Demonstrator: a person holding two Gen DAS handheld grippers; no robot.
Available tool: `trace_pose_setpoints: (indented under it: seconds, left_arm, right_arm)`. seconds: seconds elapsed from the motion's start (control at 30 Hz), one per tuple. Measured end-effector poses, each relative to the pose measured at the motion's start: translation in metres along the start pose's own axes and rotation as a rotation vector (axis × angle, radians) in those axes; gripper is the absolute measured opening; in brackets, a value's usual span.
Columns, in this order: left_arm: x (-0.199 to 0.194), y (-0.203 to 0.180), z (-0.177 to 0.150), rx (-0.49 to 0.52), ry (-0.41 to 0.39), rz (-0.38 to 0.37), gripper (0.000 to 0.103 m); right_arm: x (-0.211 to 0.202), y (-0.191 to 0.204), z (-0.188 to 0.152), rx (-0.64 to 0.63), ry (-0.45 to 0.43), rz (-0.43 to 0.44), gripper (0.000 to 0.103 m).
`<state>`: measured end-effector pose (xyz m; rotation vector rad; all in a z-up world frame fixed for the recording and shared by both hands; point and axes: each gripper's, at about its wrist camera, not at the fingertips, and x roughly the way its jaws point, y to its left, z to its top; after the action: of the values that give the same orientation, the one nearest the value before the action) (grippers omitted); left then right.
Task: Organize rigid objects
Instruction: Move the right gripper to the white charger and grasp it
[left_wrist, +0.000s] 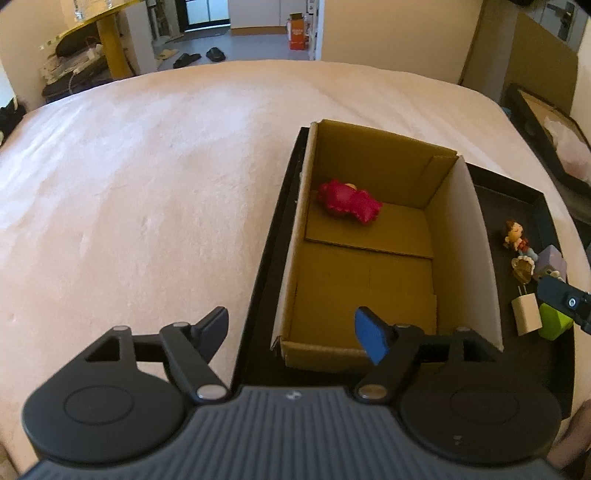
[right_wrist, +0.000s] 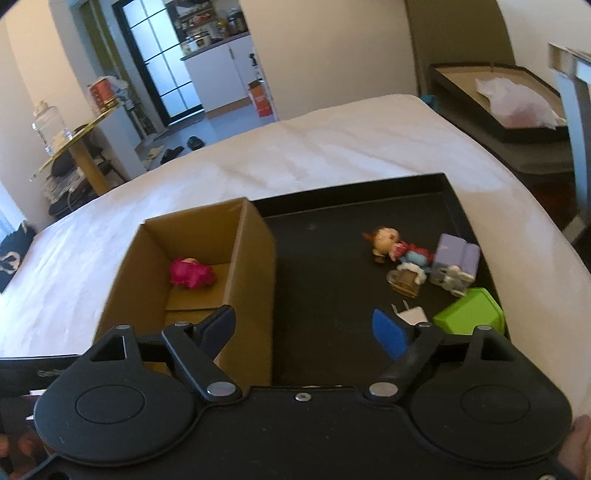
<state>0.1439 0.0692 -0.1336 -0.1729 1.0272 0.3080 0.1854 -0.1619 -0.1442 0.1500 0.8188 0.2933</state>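
**Sorting small items into the cardboard box: stock and next pick**

Landmark: the cardboard box (right_wrist: 192, 266), standing open-topped at one end of the black tray (right_wrist: 332, 221) on the bed (left_wrist: 129, 166).

Grippers. My left gripper (left_wrist: 291, 332) hangs over the box's near end, fingers apart, nothing between them. My right gripper (right_wrist: 306, 332) sits over the bare tray just beside the box, fingers likewise apart and empty. No earlier view is to hand, so I record only that both stand wide now.

Step in hand, as I judge it: fetch the next loose item with the right gripper. The white plug (right_wrist: 412, 315) lies nearest the open fingers, with the green block (right_wrist: 469, 314) touching or almost touching it. I would come down on the plug across its flat sides, keeping the outer finger clear of the block so it is not dragged along. The prongs point away from me; I would leave them outside the grip.

Count:
- In the box, far end: one red figure (right_wrist: 192, 275), lying down.
- Outside the box, on the tray's far side: one doll (right_wrist: 391, 245) lying flat; one purple toy (right_wrist: 456, 258) touching it; one brown item (right_wrist: 404, 282) beside them, identity unclear; one white plug; one green block.

Total: one stowed, five left.
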Motion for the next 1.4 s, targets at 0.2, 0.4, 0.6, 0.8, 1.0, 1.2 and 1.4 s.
trace_pose_setpoints:
  seconds: [0.2,0.4,0.6,0.8,1.0,1.2,1.4]
  left_arm:
    - [-0.002,-0.003,0.004,0.0,-0.001,0.029,0.077]
    - [0.0,-0.009,0.008,0.012,0.001,0.055,0.078]
    - [0.004,-0.016,0.009,0.026,0.004,0.08,0.078]
    - [0.005,-0.019,0.011,0.033,-0.005,0.126,0.078]
    - [0.012,-0.02,0.016,0.033,0.002,0.146,0.078]
    - [0.014,-0.022,0.017,0.038,0.007,0.151,0.078]
    - [0.012,-0.022,0.017,0.045,0.004,0.152,0.078]
  right_arm:
    - [0.008,-0.014,-0.005,0.003,-0.003,-0.023,0.082]
    - [0.024,-0.029,-0.014,0.004,0.009,-0.087,0.078]
    - [0.045,-0.036,-0.019,-0.015,0.028,-0.168,0.071]
    - [0.061,-0.043,-0.024,-0.016,0.064,-0.213,0.057]
    - [0.068,-0.044,-0.026,-0.061,0.061,-0.255,0.056]
    - [0.078,-0.045,-0.03,-0.13,0.086,-0.27,0.055]
    - [0.078,-0.048,-0.031,-0.11,0.133,-0.209,0.036]
